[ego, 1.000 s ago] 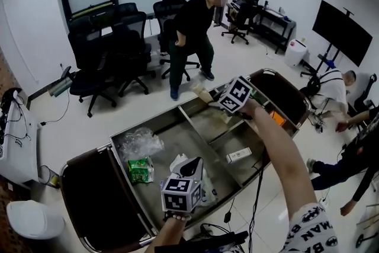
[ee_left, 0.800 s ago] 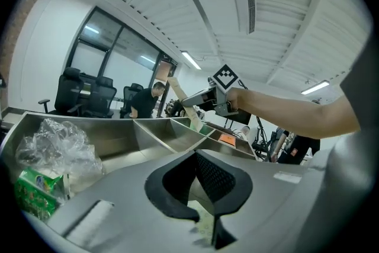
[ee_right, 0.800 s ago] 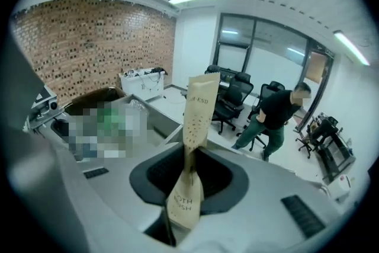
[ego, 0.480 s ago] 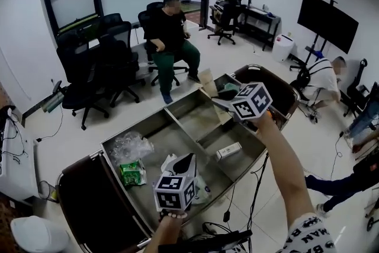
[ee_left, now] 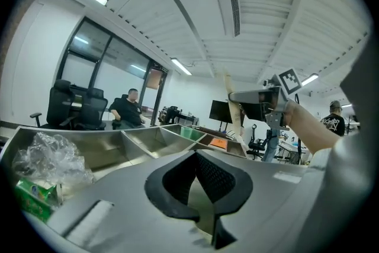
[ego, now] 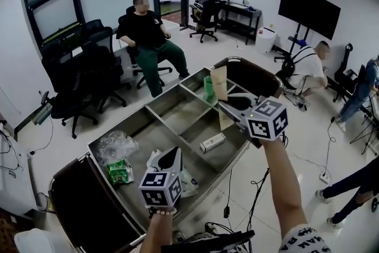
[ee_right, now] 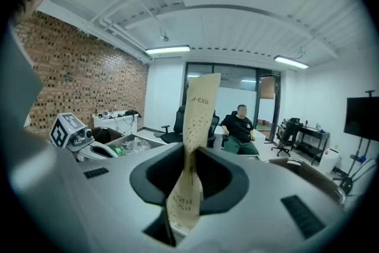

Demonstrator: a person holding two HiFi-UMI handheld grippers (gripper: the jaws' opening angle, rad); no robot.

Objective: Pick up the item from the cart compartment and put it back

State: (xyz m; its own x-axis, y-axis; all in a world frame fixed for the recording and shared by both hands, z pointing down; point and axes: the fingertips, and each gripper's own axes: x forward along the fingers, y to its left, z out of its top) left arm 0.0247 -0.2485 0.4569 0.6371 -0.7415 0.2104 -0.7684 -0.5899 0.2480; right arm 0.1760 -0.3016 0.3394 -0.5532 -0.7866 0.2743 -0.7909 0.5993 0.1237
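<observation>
Cart: a steel cart [ego: 137, 117] with divided compartments and black ends stands on a pale office floor.

Right tool: the right tool [ego: 224, 105] is held out above the cart's far end. Its jaws pinch the lower part of a tan paper packet [ego: 219, 81].

Packet: the long, narrow packet stands upright in that grip, lifted clear of the cart, over its far compartments. In the right gripper view it rises between the jaws [ee_right: 198, 112], with only part of its print legible.

Left tool: the left tool [ego: 176, 151] hangs over the cart's near edge. Its jaws are drawn together at the tips, with nothing between them.

Inside the cart: crumpled clear plastic [ego: 113, 145] and a green packet [ego: 120, 170] lie in the near-left compartment. A small white box [ego: 212, 141] lies mid-cart on the right side. A white bag [ego: 187, 182] sits just beside the left tool.

Beyond the cart: a person in black [ego: 144, 32] sits on an office chair past the cart's far side.
</observation>
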